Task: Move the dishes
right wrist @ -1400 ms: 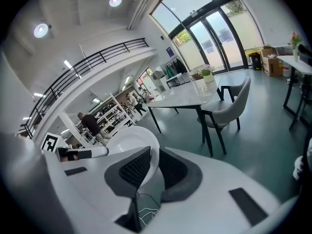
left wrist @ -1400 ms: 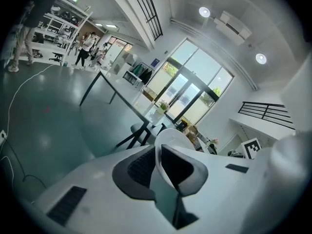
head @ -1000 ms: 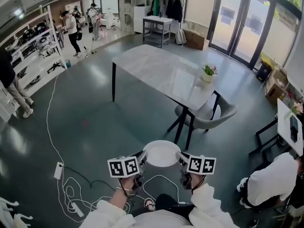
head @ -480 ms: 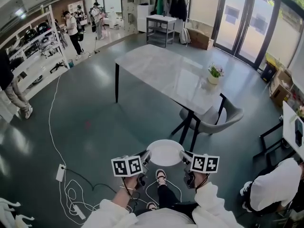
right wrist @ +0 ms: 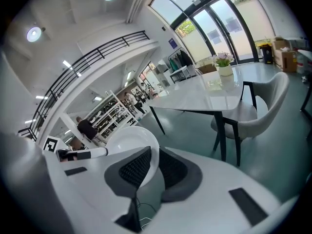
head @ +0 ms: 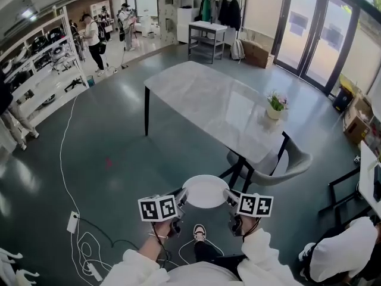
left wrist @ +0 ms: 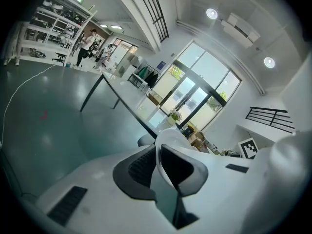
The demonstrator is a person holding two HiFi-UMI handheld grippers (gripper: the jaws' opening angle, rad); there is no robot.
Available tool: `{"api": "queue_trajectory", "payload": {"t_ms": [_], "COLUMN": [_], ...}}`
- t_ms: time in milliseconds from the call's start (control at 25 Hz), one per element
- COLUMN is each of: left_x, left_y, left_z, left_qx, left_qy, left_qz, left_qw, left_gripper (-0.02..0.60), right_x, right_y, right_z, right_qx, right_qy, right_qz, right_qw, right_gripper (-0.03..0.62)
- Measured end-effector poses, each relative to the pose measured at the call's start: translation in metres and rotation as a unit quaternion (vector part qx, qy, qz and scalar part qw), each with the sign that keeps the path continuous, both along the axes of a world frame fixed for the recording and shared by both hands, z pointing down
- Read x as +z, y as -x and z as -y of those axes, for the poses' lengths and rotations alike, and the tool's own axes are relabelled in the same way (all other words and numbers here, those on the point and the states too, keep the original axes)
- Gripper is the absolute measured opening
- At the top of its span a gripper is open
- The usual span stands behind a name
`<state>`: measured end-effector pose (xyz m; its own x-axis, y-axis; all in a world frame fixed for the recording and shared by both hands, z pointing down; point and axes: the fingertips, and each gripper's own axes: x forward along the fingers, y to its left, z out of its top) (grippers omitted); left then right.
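The long pale surface [head: 214,103] stands with a grey chair [head: 280,162] tucked at its near end. Short of that end, a white plate [head: 205,191] hangs level in the air. The left gripper [head: 180,196] pinches the plate's left rim in its jaws, and the right gripper [head: 228,195] pinches the right rim likewise. A small potted plant [head: 274,107] sits by the surface's right edge.
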<state>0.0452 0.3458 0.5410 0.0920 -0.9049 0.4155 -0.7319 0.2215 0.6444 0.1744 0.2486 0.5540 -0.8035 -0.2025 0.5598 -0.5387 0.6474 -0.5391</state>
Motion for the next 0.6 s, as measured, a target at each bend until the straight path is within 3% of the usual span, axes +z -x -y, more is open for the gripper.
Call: {"api": "queue_trajectory", "payload": {"t_ms": [600], "left_x": [-0.017], "left_y": [0.082], "left_z": [0.118], "left_qx": [-0.027], "left_qy": [-0.003], "left_qz": [0.003], "left_qw": [0.9996], "left_gripper": [0.029], "right_x": [-0.019], "right_y": [0.086], "right_z": [0.122], "right_qx": [-0.035], "right_qy": [-0.006], "right_qz": [-0.006], "right_qw": [0.999], "right_gripper": [0.106]}}
